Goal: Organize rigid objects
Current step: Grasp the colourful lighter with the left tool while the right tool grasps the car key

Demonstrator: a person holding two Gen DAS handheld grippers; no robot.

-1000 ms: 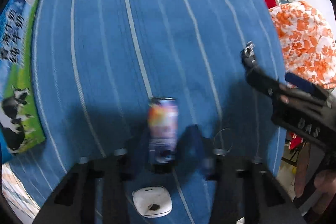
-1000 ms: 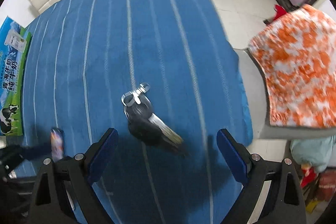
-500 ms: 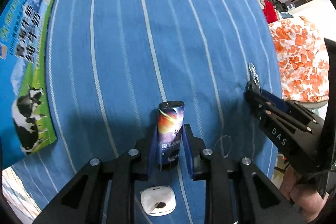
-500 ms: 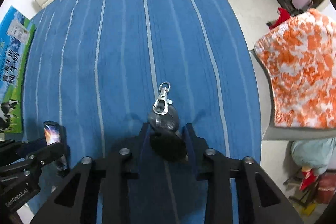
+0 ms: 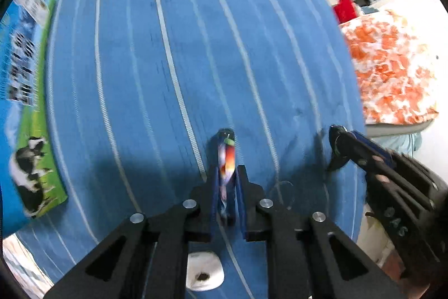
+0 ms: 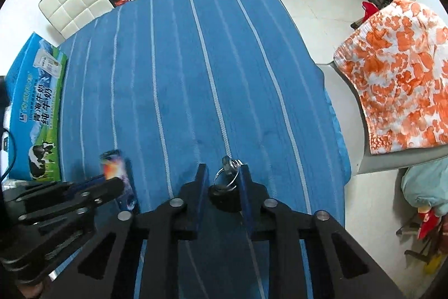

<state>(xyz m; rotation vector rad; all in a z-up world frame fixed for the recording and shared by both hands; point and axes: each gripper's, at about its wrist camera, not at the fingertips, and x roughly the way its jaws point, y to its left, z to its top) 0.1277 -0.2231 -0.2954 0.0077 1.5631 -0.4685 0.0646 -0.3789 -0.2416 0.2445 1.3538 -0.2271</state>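
- The milk carton box (image 6: 35,114), lying flat along the left edge of the right wrist frame, carries large Chinese characters that appear to read 纯牛奶, a small white pack picture near its top, and a black-and-white cow on green grass at its lower end; smaller print is too fine to read.
- The neighbouring tool at the lower right of the left wrist frame shows raised letters that look like "DAS", blurred.
- The small printed can (image 5: 225,173) has a dark, space-like print with an orange and white burst; its label text is blurred.
- In the left wrist frame the can's long axis runs up the picture from bottom centre, its top pointing away along the fingers.
- The left tongs (image 5: 227,181) are closed tight on the can's sides, blue pads pressing both flanks, above the blue striped surface (image 5: 168,60).
- The key fob (image 6: 225,196), black and round, sits at lower centre of the right wrist frame, its metal ring (image 6: 225,178) and clip pointing up the frame.
- The right tongs (image 6: 223,177) are narrowed around the fob; the right pad touches it, while contact on the left cannot be told.
- A white rounded object (image 5: 204,271) lies on the surface at bottom centre of the left wrist frame.
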